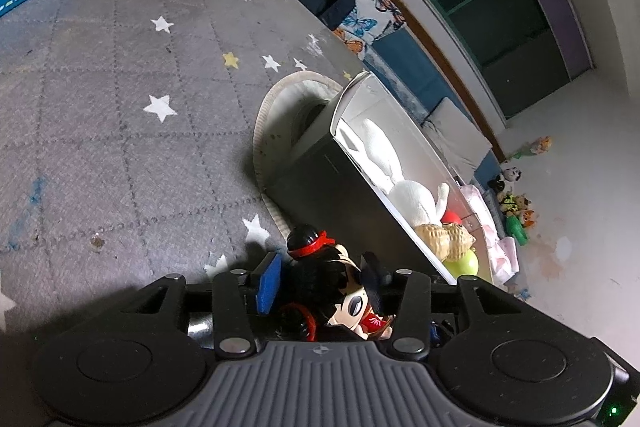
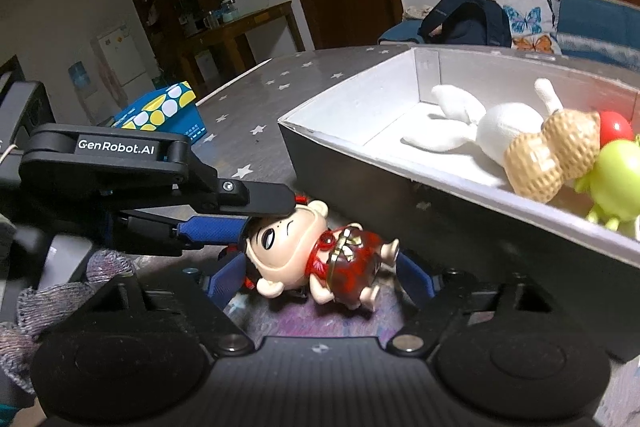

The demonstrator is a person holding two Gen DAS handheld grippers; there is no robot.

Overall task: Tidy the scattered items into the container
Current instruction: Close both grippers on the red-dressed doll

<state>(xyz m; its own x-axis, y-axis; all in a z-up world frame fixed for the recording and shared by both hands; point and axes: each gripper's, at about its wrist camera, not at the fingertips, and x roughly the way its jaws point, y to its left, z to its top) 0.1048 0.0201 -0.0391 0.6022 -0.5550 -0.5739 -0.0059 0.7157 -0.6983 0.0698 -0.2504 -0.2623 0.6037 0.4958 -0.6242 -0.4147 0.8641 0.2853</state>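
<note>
Red-robed doll [image 2: 320, 259] lies at lower centre beside the box [image 2: 360, 179]; left gripper [image 1: 320, 287] open, right gripper [image 2: 320, 279] straddling it ungripped, needing to clamp, then lift.

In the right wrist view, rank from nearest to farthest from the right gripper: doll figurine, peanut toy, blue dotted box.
1. Doll figurine: lying between the right gripper fingers.
2. Peanut toy: inside the container, right.
3. Blue dotted box: far left on the table.
</note>
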